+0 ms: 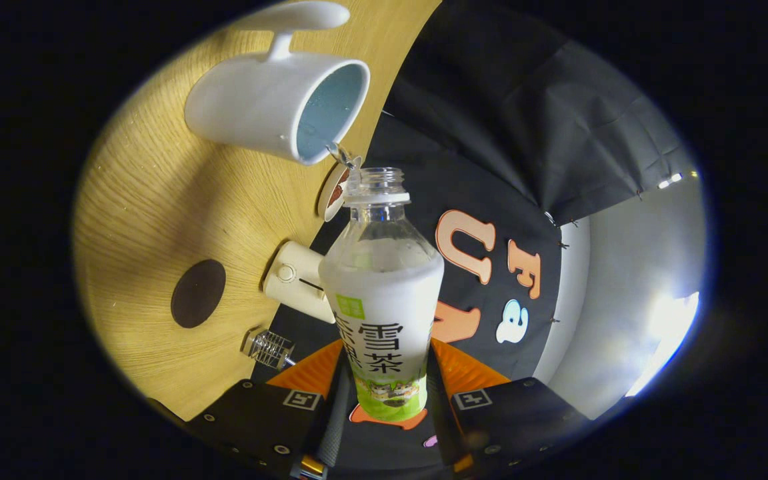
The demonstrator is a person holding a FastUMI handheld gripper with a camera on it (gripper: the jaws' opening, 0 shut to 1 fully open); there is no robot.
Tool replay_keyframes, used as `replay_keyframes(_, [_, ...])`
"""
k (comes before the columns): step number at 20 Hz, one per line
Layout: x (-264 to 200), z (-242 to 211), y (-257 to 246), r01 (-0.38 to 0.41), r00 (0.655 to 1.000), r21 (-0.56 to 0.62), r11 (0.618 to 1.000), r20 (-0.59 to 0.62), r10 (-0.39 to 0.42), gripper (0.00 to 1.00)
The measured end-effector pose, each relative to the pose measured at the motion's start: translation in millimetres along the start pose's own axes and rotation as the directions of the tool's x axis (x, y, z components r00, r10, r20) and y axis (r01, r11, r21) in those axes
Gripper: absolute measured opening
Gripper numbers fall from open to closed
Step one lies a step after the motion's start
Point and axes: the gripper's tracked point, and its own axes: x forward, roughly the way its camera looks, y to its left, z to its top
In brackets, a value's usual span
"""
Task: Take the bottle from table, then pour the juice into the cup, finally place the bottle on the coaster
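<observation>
My gripper (387, 393) is shut on the lower body of a clear, uncapped bottle (384, 280) with a white and green label. The whole view is rolled, so the wooden table (151, 193) stands on its side and the bottle is tipped toward the cup. The white cup (264, 107), pale blue inside, stands on the table just beyond the bottle's mouth. A thin stream of liquid (344, 157) runs from the mouth over the cup's rim. A dark round coaster (198, 293) lies on the table beside the fingers, apart from the cup.
A white boxy device (294, 279) stands at the table's edge, right behind the bottle. A small clear ribbed object (269, 348) lies near it. A round disc with a red pattern (333, 193) sits half hidden behind the bottle's neck. The booth's black cloth wall (524, 133) is beyond.
</observation>
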Motion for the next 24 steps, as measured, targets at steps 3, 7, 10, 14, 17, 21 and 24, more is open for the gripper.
replay_keyframes(3, [1,2,-5,0.016,1.0,-0.016,1.0,0.008,-0.016,0.58])
replay_keyframes(7, [4,3,-12,0.046,0.999,-0.043,0.998,0.023,-0.046,0.58])
replay_keyframes(10, [6,6,-16,0.073,0.997,-0.077,0.994,0.042,-0.07,0.57])
replay_keyframes(14, [7,9,-24,0.117,0.992,-0.119,0.986,0.069,-0.11,0.57])
replay_keyframes(17, [7,14,-35,0.16,0.984,-0.148,0.976,0.096,-0.147,0.57])
replay_keyframes(21, [6,18,-38,0.177,0.981,-0.153,0.972,0.109,-0.161,0.57])
replay_keyframes(24, [7,18,-37,0.174,0.981,-0.154,0.973,0.109,-0.159,0.57])
